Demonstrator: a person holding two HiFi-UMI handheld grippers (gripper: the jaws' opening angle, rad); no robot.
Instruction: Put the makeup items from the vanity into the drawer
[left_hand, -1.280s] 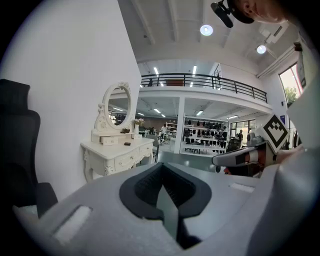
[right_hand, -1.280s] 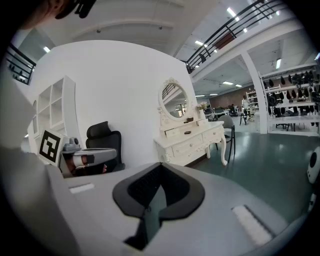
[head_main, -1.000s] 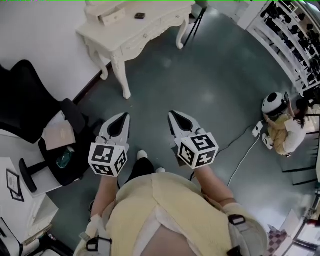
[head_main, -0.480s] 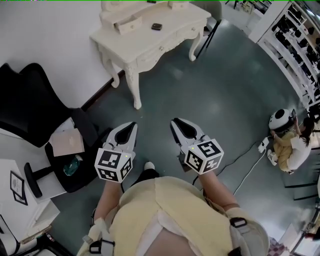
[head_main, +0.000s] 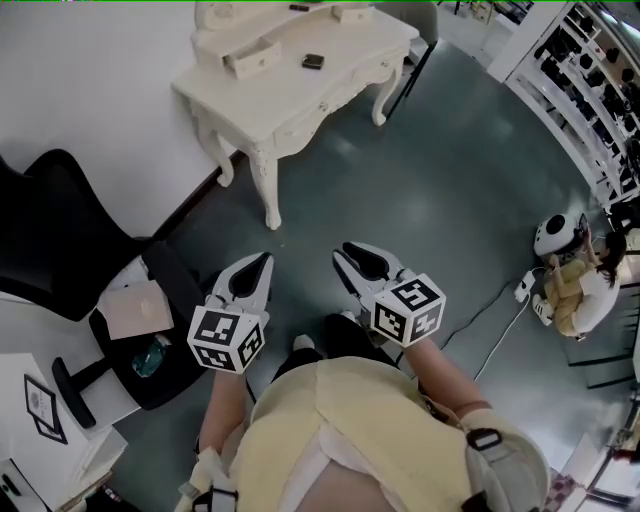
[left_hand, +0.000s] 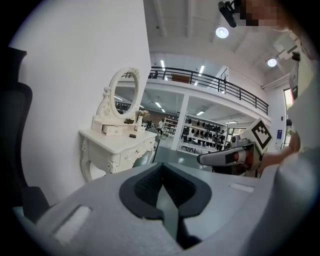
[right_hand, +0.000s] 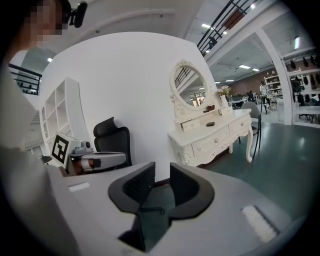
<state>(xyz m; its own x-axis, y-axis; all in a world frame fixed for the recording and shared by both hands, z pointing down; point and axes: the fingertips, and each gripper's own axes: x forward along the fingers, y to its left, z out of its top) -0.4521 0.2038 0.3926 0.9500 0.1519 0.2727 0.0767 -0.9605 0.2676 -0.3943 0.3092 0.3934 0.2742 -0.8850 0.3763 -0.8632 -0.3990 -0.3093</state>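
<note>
Bench (head_main: 300, 95), long axis lower-left to upper-right, carries dark makeup item (head_main: 313, 61). Clenched, empty: left hand-held gripper (head_main: 262, 262); right hand-held gripper (head_main: 347, 252) empty, jaws just opening. Bench lower in view than before.

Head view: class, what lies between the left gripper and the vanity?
Only bare floor; the head view shows nothing between the left gripper and the vanity.

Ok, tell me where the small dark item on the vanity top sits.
Head view, upper middle: the small dark item lies flat on the white vanity top, just right of the small drawer that juts forward.
</note>
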